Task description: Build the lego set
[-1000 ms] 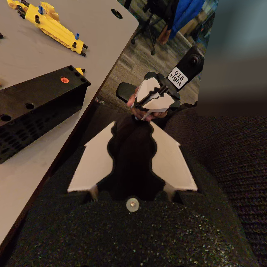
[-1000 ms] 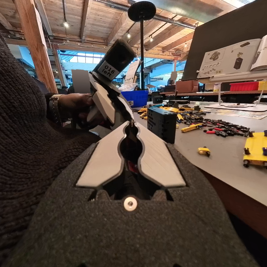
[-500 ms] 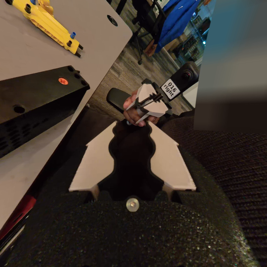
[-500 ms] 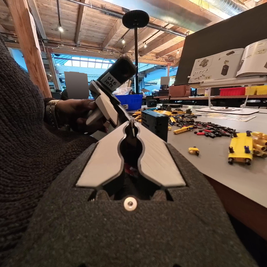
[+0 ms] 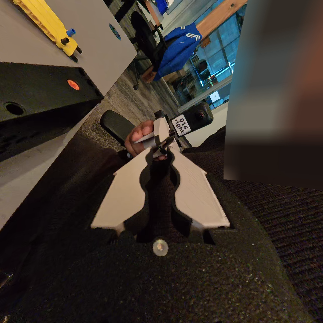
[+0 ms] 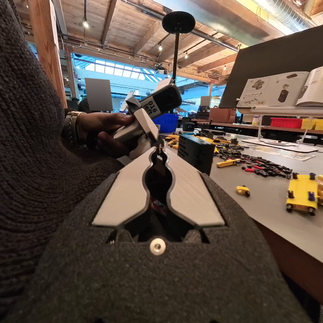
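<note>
Perforated box [image 6: 195, 153] on table [image 6: 262, 209], loose parts [image 6: 262, 169] seemingly behind

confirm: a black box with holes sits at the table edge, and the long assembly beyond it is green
Not green: the left wrist view shows the long assembly beyond the black box is yellow. The box does sit at the table edge.

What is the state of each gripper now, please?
Left gripper: open, holding nothing.
Right gripper: shut on a small black pin.
</note>
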A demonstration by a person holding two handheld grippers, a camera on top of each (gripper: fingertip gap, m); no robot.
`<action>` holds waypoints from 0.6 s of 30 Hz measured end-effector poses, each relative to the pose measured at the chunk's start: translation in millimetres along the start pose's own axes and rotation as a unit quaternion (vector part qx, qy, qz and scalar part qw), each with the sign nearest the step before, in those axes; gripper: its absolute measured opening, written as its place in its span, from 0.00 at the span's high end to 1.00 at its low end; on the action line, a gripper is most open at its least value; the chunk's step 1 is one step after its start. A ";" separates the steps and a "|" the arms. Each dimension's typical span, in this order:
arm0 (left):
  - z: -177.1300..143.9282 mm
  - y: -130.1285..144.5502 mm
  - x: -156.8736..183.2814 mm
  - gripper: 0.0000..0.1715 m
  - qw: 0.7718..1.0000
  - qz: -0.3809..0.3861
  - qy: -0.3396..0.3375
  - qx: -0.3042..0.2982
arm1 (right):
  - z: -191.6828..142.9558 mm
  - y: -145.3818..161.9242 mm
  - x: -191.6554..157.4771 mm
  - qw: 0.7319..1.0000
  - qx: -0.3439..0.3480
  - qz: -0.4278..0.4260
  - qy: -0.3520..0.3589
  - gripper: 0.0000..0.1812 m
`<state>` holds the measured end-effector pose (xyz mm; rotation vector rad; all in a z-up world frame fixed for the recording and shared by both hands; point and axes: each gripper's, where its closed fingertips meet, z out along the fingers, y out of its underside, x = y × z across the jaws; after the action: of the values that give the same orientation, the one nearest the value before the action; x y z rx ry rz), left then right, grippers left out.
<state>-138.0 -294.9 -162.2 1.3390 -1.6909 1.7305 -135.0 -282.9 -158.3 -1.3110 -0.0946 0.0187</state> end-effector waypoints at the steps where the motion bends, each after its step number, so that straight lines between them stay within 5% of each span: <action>1: 0.9 1.0 0.2 0.93 1.000 -0.001 0.001 -0.003 | 0.4 0.6 -0.8 1.000 -0.002 -0.004 0.000 0.97; 18: 0.6 -0.1 6.5 0.98 0.998 -0.048 0.045 0.003 | -2.3 -7.6 -3.1 0.998 0.037 -0.053 0.028 0.94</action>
<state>-140.7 -297.6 -157.0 1.3025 -1.5498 1.7160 -138.2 -287.4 -151.7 -1.2309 -0.1149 -0.1036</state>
